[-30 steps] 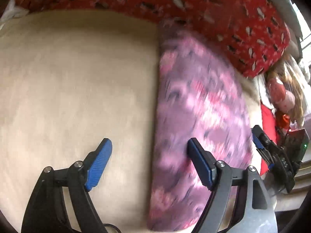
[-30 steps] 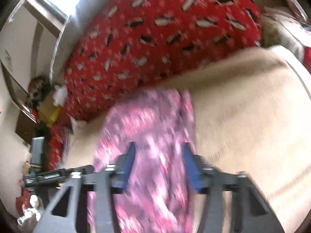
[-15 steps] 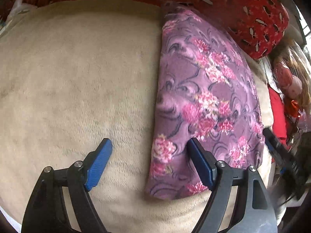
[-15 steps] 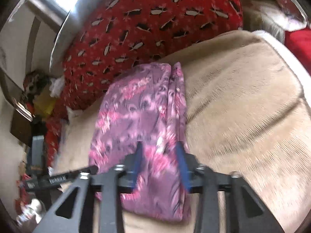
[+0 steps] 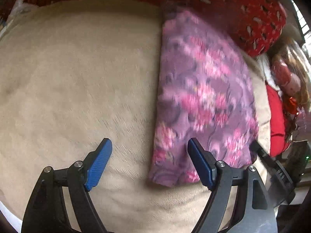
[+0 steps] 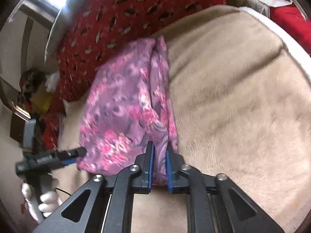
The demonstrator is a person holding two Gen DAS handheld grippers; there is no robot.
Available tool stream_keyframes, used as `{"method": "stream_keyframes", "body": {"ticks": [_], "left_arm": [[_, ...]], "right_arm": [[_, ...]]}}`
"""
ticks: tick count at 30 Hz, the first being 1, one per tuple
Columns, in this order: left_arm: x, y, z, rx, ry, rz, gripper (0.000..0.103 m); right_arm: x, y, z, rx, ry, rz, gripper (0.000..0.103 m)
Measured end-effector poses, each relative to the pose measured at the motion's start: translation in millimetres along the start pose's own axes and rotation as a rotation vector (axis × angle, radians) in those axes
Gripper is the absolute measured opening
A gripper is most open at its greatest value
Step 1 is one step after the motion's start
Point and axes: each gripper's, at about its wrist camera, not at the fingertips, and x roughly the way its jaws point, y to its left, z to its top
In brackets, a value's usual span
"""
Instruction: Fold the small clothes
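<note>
A purple cloth with pink flowers (image 5: pixel 202 97) lies folded lengthwise on the beige blanket (image 5: pixel 77 77); it also shows in the right wrist view (image 6: pixel 124 106). My left gripper (image 5: pixel 149 153) is open and empty, straddling the cloth's left edge near its near corner. My right gripper (image 6: pixel 159 155) is shut on the near end of the cloth's folded edge. The left gripper also shows in the right wrist view (image 6: pixel 75 155), at the cloth's other near corner. The right gripper shows in the left wrist view (image 5: pixel 260 153), at the cloth's right near corner.
A red patterned pillow (image 5: pixel 243 9) lies behind the cloth; it also shows in the right wrist view (image 6: pixel 136 15). A doll (image 5: pixel 287 77) and red fabric (image 5: pixel 276 120) lie to the right. The blanket's white edge (image 6: pixel 287 44) curves at the far right.
My right gripper has closed its fingers onto the cloth's near folded edge. My left gripper has stayed open and shifted slightly over the cloth's left edge.
</note>
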Motion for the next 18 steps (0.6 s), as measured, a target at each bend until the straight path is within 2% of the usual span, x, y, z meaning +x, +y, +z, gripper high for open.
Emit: {"method": "stream_keyframes", "body": {"ticks": [2,3,4,6,9,13,14,15,16,18], "left_arm": [[-8.3,2.5,19.6,-0.015,-0.019,-0.026,0.081],[-12.2,2.9,32.7,-0.028,-0.027,-0.032,0.081],[-14.1,2.1,43.2,-0.035,-0.033,-0.033,0.081],[-11.8,-6.7,69.3,-0.033,-0.034,-0.041,0.081],[3.1,-25.1,99.1,-0.007,-0.010,-0.020,0.081],[20.8,-44.1,124.1,0.029,-0.016,-0.010,0.081],[26.7,-46.3,128.5,0.028,-0.013,-0.018,0.081],[33.6,-45.9,131.0,0.020,-0.004,-0.026,0.081],[45.5,-46.1,134.6,0.007,0.015,-0.029,0.081],[65.8,-46.4,138.4,-0.005,0.043,0.002,0.082]], "right_arm": [[-18.5,6.7,18.6,-0.011,-0.093,0.005,0.017],[-23.4,7.5,28.3,0.001,-0.128,0.024,0.024],[-26.0,7.1,41.7,0.030,-0.160,0.051,0.040],[-19.0,8.1,67.3,0.072,-0.185,0.098,0.056],[22.3,10.6,104.8,0.113,-0.130,0.099,0.057],[73.0,17.7,131.2,0.113,-0.060,0.046,0.056],[83.0,20.6,135.5,0.094,-0.038,0.036,0.052],[93.4,25.4,138.9,0.052,-0.014,0.033,0.020],[97.2,32.0,140.3,-0.003,-0.010,0.024,0.004],[86.8,33.9,137.5,-0.041,-0.098,0.043,0.004]]}}
